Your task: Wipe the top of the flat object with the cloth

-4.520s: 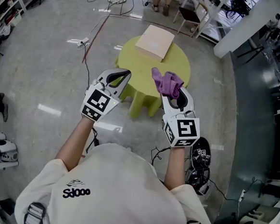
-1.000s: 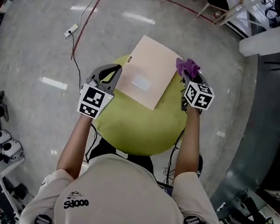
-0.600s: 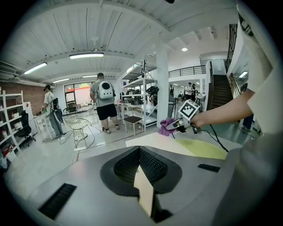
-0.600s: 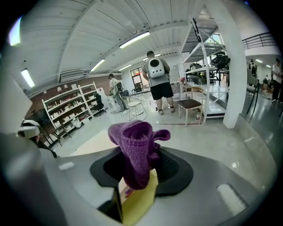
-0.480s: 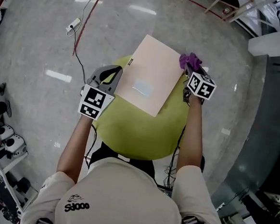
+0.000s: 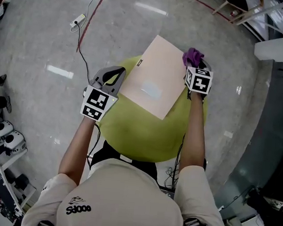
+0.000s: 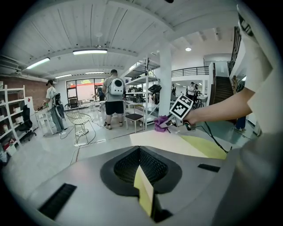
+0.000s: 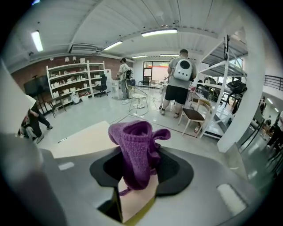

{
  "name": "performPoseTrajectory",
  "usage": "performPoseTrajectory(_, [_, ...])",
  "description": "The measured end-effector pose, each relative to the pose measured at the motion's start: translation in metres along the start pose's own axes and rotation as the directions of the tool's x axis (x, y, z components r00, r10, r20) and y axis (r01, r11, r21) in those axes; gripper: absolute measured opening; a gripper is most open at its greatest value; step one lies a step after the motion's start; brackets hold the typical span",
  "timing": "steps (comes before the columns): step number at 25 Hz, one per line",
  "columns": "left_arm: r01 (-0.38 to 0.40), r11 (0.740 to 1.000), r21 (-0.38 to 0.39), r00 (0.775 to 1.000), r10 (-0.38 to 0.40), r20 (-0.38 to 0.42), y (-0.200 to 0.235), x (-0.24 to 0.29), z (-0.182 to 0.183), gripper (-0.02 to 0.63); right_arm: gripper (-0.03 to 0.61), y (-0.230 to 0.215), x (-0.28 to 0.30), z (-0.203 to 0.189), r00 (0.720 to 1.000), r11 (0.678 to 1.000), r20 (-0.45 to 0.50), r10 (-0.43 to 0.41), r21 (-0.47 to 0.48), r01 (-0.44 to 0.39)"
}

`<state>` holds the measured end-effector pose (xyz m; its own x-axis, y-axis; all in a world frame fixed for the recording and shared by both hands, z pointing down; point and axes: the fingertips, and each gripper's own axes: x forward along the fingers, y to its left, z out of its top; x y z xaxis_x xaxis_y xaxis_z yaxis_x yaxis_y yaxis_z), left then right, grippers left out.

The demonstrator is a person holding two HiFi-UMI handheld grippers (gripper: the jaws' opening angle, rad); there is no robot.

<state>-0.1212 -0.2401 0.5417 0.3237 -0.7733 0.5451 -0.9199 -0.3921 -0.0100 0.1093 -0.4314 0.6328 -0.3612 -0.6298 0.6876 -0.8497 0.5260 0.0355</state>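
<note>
Wiping seems unstarted: right gripper (image 6: pixel 195 68) clamps purple cloth (image 6: pixel 192 56) at tabletop's (image 6: pixel 140 134) far-right edge beside beige board (image 6: pixel 156 84); left gripper (image 6: pixel 120 71) closed, empty.

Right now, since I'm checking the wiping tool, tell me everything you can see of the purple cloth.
The purple cloth looks knitted, ribbed and soft. It is bunched into a loose upright wad with a folded-over top and a thin strand hanging down. The right gripper is shut on its lower part. The cloth sits by the right corner of the beige board. Whether it touches the board cannot be told.
</note>
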Motion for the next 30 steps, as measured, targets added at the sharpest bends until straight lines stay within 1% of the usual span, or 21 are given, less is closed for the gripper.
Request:
performPoseTrajectory(8, [-0.022, 0.999, -0.027, 1.000, 0.022, -0.003, 0.017, -0.017, -0.014, 0.005, 0.178, 0.056, 0.032, 0.028, 0.998, 0.994, -0.004, 0.056, -0.091, -0.057])
performPoseTrajectory(13, [-0.036, 0.999, -0.035, 0.999, 0.036, -0.004, 0.026, -0.033, -0.023, 0.006, 0.178, 0.086, 0.052, 0.048, 0.996, 0.989, -0.014, 0.090, -0.119, -0.091])
performPoseTrajectory(17, [-0.044, 0.998, -0.041, 0.999, 0.044, -0.011, 0.031, -0.045, -0.033, 0.005, 0.178, 0.109, 0.065, 0.063, 0.994, 0.984, 0.001, 0.106, -0.142, -0.105])
performPoseTrajectory(22, [-0.058, 0.997, -0.055, 0.998, 0.057, -0.021, 0.037, -0.053, -0.044, 0.005, 0.178, 0.145, 0.066, 0.066, 0.987, 0.967, 0.024, 0.160, -0.203, -0.152])
performPoseTrajectory(26, [-0.056, 0.997, -0.053, 0.998, 0.055, -0.016, 0.034, -0.056, -0.041, 0.005, 0.178, 0.149, 0.056, 0.059, 0.986, 0.964, 0.021, 0.165, -0.216, -0.157])
performPoseTrajectory(30, [-0.043, 0.998, -0.043, 0.999, 0.043, -0.005, 0.026, -0.052, -0.034, 0.005, 0.178, 0.135, 0.036, 0.043, 0.987, 0.966, 0.014, 0.160, -0.210, -0.154])
